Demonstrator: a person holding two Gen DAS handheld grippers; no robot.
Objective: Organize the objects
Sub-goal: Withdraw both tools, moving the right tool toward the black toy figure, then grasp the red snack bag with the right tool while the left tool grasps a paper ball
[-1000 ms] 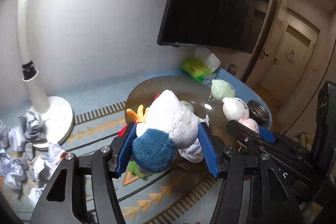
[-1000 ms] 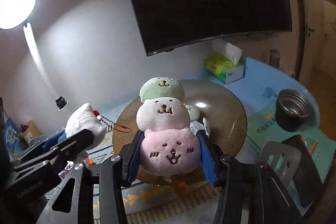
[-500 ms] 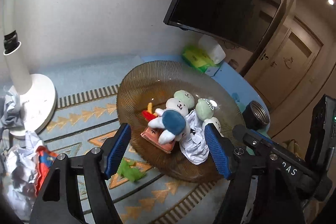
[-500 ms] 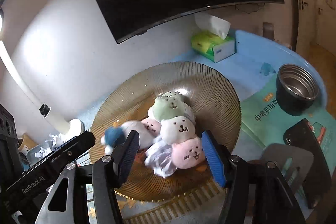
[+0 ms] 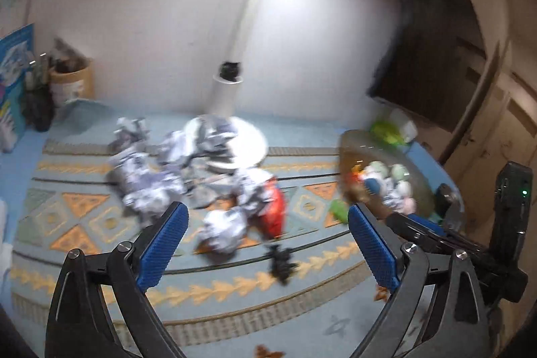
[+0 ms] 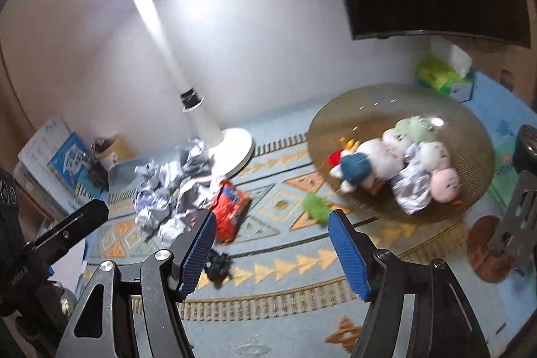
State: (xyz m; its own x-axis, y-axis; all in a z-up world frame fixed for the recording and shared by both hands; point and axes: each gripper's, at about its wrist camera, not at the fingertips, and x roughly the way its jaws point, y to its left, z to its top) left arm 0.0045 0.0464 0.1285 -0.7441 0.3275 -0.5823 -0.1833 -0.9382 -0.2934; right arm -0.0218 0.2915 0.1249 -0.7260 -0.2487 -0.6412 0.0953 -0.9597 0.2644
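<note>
Both my tongs empty. Left gripper [image 5: 268,244]: jaws apart and opening, nothing between the blue pads [image 5: 163,249]. Right gripper [image 6: 270,252]: jaws apart and opening too, nothing between them.

Left wrist view, blurred. The crumpled paper balls [image 5: 174,170] lie heaped in mid-frame, above and beyond my left tongs, around the base of the white lamp [image 5: 231,143]. A red snack wrapper [image 5: 273,210] sits just above the gap between the pads; a small black object [image 5: 282,262] lies within the gap as seen, on the patterned cloth [image 5: 100,217]. The brown glass plate [image 5: 352,153] with the plush toys [image 5: 382,182] is at the right, above my right pad.

Right wrist view, sharper. The glass plate [image 6: 386,103] is in the right half, above and right of my right tongs, well clear of them. On it: a white-and-blue plush [image 6: 359,160], the stacked green, white and pink plush [image 6: 433,156], a crumpled paper [image 6: 412,187]. A green scrap [image 6: 315,207] lies just left of the plate, above my right pad. Paper heap [image 6: 164,190] and wrapper [image 6: 230,207] are above my left pad.
</note>
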